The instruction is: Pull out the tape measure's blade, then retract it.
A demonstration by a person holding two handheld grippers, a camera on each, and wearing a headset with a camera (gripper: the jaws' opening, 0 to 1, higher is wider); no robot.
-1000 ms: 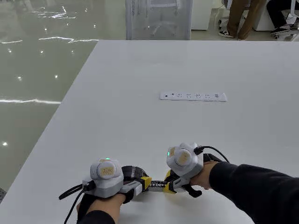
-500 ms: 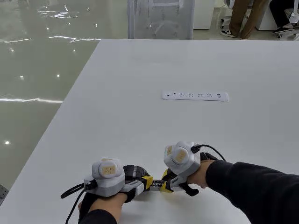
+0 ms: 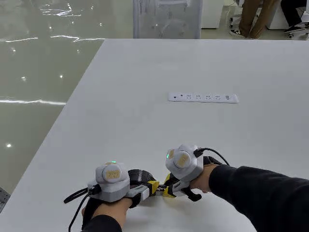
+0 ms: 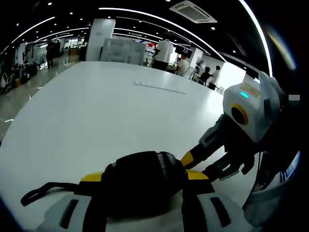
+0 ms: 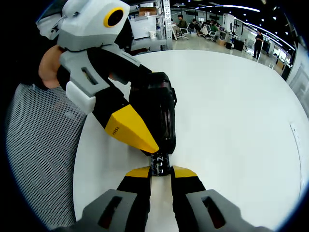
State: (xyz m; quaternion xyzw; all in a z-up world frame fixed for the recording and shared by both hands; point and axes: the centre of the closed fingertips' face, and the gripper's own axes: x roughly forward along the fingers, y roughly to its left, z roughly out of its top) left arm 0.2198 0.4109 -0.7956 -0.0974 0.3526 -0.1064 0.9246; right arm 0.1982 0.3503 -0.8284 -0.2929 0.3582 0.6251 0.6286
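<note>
White counter [image 3: 145, 96] runs away from me with a strip [image 3: 203, 97] lying across it. The tape [image 5: 157, 108] is well on my side of that strip, close to the near edge. My left tongs [image 3: 147, 187] are clamped around the tape's black body, a jaw on each flank. My right tongs [image 5: 159, 173] are pinched narrow on the end of the blade [image 5: 159, 163], just off the tape's mouth. Hardly any blade is out, so I judge the pull is either barely begun or the return almost done; I cannot tell which. Either way, the thing to do well is to hold the left hand steady against the counter and move the right along the blade's own line. That line runs parallel to the strip rather than toward it, and there should be no twist, so the blade neither kinks nor slips from the pinch. On the way back I should feed it in slowly instead of letting the spring snap it. The right gripper view gives me what the head view cannot: the printed 2 on the blade and the short stub between mouth and jaws, which from above sit under the two housings. The left gripper view adds how squarely the tape sits in my jaws, and its strap [image 4: 38, 191] trailing off on the side away from the right tongs.
</note>
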